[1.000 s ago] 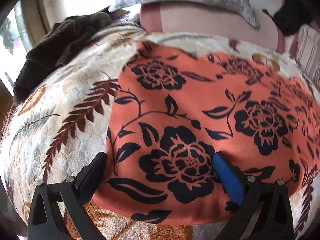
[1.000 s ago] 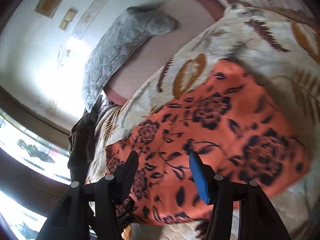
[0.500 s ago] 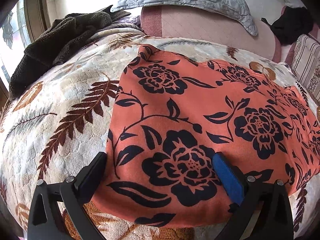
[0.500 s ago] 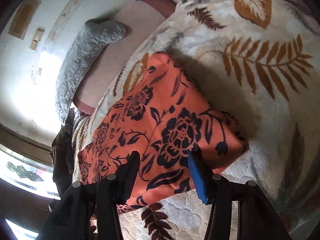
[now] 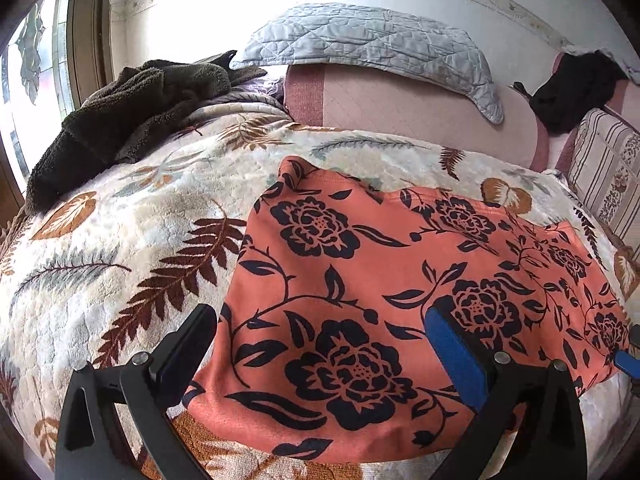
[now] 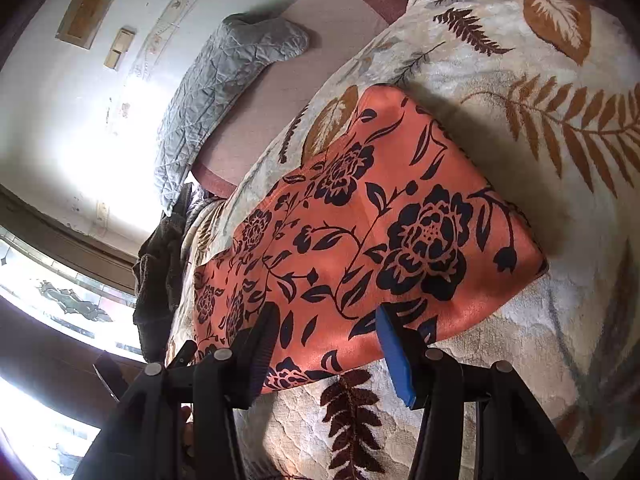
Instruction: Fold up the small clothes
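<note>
Daylight from a window washes a bedroom where a cream fleece blanket printed with brown fern leaves covers the bed. Over its near edge, the left tool stands with its black and blue-padded fingers spread wide, nothing clamped between them; one finger sits above the blanket just off the cloth's left edge, the other above the cloth itself. Whether the tips touch the fabric cannot be told. Beneath them lies the orange garment, patterned with black roses and vines, spread flat as a rough rectangle on the blanket with its far edge slightly rumpled. The right tool hovers at the garment's opposite near corner, its fingers parted to a middling gap and gripping nothing, the cloth's hem showing between them; the blue tip of that tool peeks in at the right margin of the left camera's view. Beyond the garment, a dark brown fleece throw is heaped on the blanket by the window. Farther back, a grey quilted pillow rests along a pink headboard-like cushion, a black item is draped at its right end, and a striped cushion stands at the far right.
</note>
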Motion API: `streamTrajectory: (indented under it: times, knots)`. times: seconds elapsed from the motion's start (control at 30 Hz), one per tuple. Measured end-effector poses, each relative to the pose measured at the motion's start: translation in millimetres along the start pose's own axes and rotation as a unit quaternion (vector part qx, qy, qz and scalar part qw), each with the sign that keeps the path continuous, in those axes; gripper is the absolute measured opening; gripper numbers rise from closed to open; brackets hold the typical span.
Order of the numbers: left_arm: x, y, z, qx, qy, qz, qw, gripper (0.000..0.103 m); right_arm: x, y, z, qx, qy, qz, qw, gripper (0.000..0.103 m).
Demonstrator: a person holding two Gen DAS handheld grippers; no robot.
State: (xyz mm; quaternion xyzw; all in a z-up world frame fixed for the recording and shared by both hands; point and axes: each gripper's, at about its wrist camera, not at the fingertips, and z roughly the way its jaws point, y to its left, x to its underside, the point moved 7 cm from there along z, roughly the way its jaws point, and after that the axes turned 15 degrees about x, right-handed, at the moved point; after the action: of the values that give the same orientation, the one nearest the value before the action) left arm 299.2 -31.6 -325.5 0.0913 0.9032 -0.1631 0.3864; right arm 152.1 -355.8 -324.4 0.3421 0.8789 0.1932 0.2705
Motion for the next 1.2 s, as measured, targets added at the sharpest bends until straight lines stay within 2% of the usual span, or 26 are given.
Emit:
streamTrajectory:
  times: [0.47, 0.57, 0.67, 0.77, 0.87, 0.93, 1.0, 1.1, 1.2]
  knots:
    - [-1, -15, 4, 0.019, 0.006, 0.001, 0.9998, 0.103, 6, -14, 6, 0.007, 0.029, 0.006, 1.000, 0.056]
    - [-1, -17, 4, 0.018, 0.006, 0.004, 0.9998, 0.103, 5, -13, 6, 0.007, 0.024, 0.006, 1.000, 0.056]
    - [0, -18, 6, 0.018, 0.011, 0.005, 0.9998, 0.103, 0, -11, 1, 0.008, 0.002, 0.005, 1.000, 0.056]
    - [6, -18, 14, 0.009, 0.031, 0.014, 0.9994, 0.103, -6, -18, 5, 0.025, -0.008, 0.024, 0.999, 0.056]
    - [21, -11, 32, -0.008, 0.084, 0.016, 0.9963, 0.103, -15, -37, 16, 0.060, -0.005, 0.064, 0.996, 0.055]
    - [31, -8, 41, -0.019, 0.113, 0.025, 0.9931, 0.103, -18, -47, 23, 0.043, 0.013, 0.095, 0.994, 0.055]
    - [29, -10, 37, -0.020, 0.103, 0.035, 0.9939, 0.103, -19, -49, 18, 0.027, 0.009, 0.107, 0.994, 0.055]
    - [25, -8, 28, -0.004, 0.089, 0.019, 0.9959, 0.103, -21, -48, -5, 0.000, -0.027, 0.113, 0.993, 0.056]
    - [22, -2, 21, -0.001, 0.082, 0.002, 0.9967, 0.103, -14, -51, -17, -0.008, -0.020, 0.116, 0.993, 0.056]
